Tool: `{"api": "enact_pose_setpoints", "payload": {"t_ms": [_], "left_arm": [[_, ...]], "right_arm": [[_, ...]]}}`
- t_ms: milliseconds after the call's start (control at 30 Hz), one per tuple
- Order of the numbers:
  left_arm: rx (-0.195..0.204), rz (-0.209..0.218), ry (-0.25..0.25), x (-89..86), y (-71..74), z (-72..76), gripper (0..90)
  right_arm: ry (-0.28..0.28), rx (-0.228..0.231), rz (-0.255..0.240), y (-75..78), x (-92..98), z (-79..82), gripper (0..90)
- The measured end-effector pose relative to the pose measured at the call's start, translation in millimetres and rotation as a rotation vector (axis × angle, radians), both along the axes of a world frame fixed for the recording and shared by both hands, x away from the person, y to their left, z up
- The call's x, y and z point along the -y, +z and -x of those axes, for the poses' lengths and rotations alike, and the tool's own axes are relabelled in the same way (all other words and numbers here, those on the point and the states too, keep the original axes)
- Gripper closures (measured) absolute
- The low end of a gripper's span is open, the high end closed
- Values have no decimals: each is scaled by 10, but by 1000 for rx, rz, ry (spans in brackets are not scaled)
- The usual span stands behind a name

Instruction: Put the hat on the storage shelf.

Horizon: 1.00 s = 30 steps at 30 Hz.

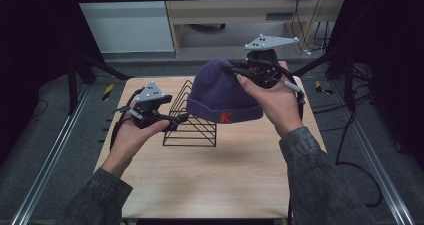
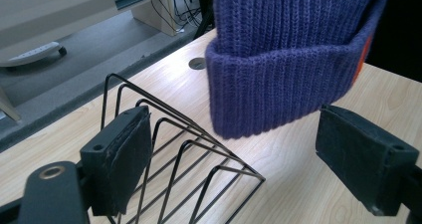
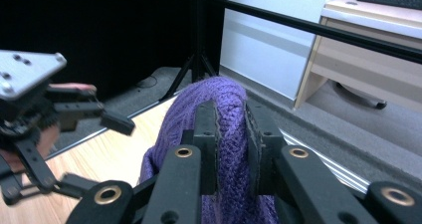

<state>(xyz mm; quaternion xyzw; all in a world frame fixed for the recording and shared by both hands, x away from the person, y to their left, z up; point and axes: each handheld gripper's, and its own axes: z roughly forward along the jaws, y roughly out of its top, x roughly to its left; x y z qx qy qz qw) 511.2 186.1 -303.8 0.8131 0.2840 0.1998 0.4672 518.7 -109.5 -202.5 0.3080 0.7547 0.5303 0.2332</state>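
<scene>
Two grippers share the work here. We hold the purple beanie (image 1: 222, 92) by its crown in the right gripper (image 3: 231, 134), jaws clamped on a fold of knit, so the cuff hangs free above the table (image 1: 210, 170), just beside the black wire rack (image 1: 192, 120). The right hand (image 1: 272, 97) is raised, reaching forward. We keep the left gripper (image 2: 234, 159) low beside the rack, jaws spread wide and empty, aimed toward the cuff, probably to catch its rim.
</scene>
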Motion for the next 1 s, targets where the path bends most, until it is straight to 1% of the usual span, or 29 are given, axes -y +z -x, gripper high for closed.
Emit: {"api": "enact_pose_setpoints", "payload": {"t_ms": [133, 167, 267, 300, 333, 367, 400, 467, 533, 567, 633, 700, 733, 767, 800, 867, 900, 1000], "left_arm": [[20, -8, -2, 35, 51, -25, 171], [20, -3, -6, 40, 70, -36, 182], [18, -5, -10, 41, 73, -62, 185], [17, -22, -8, 46, 67, -97, 178], [26, -44, -19, 56, 62, -106, 161], [26, -44, -19, 56, 62, -106, 155], [14, -45, -42, 71, 46, -121, 155], [13, -48, -51, 81, 41, -123, 161], [2, -50, -59, 98, 34, -128, 212], [-8, -41, -60, 107, 29, -136, 243], [-11, -41, -67, 106, 28, -140, 370], [-9, -44, -63, 105, 28, -148, 460], [-7, -47, -59, 101, 31, -149, 460], [-4, -49, -45, 93, 37, -148, 519], [-8, -36, -28, 62, 50, -162, 608], [-17, -21, -13, 27, 63, -181, 658], [-17, -21, -13, 27, 63, -181, 673], [-14, -19, 13, -26, 83, -190, 682]], "right_arm": [[19, 4, -1, 77, -107, 2, 778], [26, 12, 0, 108, -148, 3, 778], [33, 17, 2, 148, -193, -8, 778], [35, 18, -2, 162, -205, -13, 778], [42, 21, 0, 172, -214, -20, 778], [42, 21, 0, 172, -214, -20, 778], [47, 22, 2, 182, -241, -25, 778], [52, 22, 7, 174, -272, -26, 778], [55, 25, 16, 161, -297, -30, 778], [55, 27, 16, 155, -305, -36, 778], [54, 25, 10, 149, -315, -46, 777], [55, 27, 9, 149, -315, -52, 777], [54, 27, 10, 149, -313, -61, 777], [53, 25, 14, 149, -311, -71, 777], [47, 23, 14, 149, -308, -93, 777], [43, 19, 12, 148, -312, -116, 777], [43, 19, 12, 148, -312, -116, 777], [45, 21, 12, 145, -317, -151, 775]]}}
